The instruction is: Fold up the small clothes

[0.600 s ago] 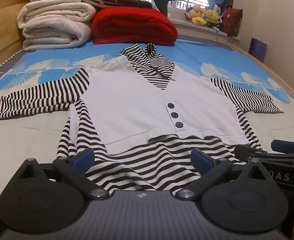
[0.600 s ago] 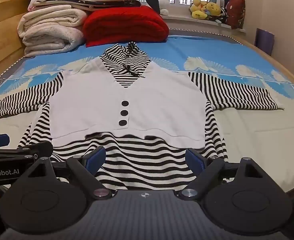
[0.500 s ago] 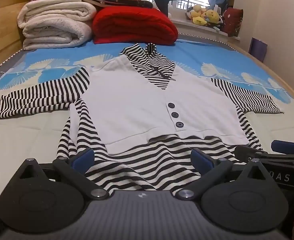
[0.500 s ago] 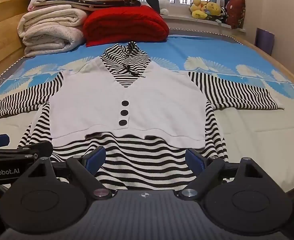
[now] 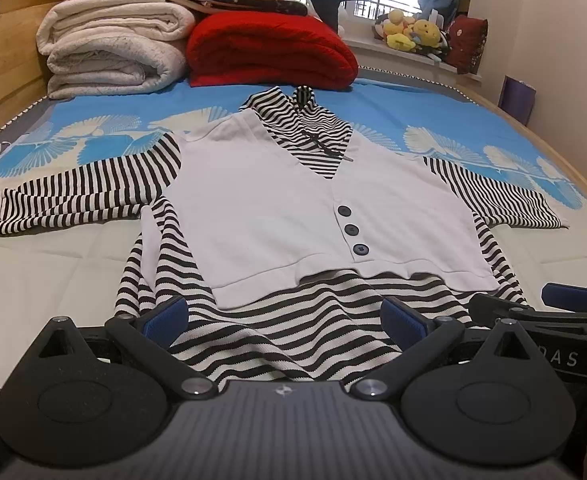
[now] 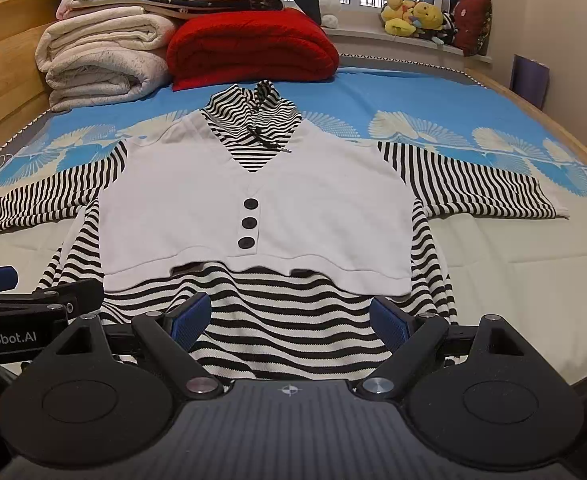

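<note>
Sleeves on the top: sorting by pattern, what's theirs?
Black-and-white stripes on the sleeves; right wrist view shows best.

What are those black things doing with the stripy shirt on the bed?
A person holds two grabbing tools, one in each hand, over the near edge of a bed. A striped top with a white front panel and three dark buttons lies flat, both sleeves spread out. The left tool and the right tool are both wide open by the striped hem, gripping nothing. No fold has been made yet. Folded blankets are stacked at the far end.
</note>
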`<action>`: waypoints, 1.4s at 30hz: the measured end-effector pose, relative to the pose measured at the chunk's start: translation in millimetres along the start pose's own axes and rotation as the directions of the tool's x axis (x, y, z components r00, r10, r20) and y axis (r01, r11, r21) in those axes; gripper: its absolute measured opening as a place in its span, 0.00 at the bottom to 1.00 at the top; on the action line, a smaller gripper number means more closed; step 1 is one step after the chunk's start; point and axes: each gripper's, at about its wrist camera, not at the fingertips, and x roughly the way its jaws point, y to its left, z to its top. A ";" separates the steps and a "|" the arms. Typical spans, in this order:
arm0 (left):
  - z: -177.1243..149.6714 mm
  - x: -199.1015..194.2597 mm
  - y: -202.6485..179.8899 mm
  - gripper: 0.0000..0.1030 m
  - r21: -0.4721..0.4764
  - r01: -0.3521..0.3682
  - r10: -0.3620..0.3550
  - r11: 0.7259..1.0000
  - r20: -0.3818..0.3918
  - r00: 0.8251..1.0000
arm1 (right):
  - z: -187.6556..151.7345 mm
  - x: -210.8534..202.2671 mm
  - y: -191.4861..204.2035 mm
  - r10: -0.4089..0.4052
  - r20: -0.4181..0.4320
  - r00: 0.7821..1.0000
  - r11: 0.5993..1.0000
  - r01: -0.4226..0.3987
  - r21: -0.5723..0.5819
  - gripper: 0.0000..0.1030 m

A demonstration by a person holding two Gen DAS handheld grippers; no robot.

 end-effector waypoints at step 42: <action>-6.5 67.1 67.8 0.28 -0.176 -0.158 0.100 0.972 -0.301 0.948 | -30.5 75.6 -82.0 -0.228 -0.377 0.898 0.923 0.323 0.210 0.23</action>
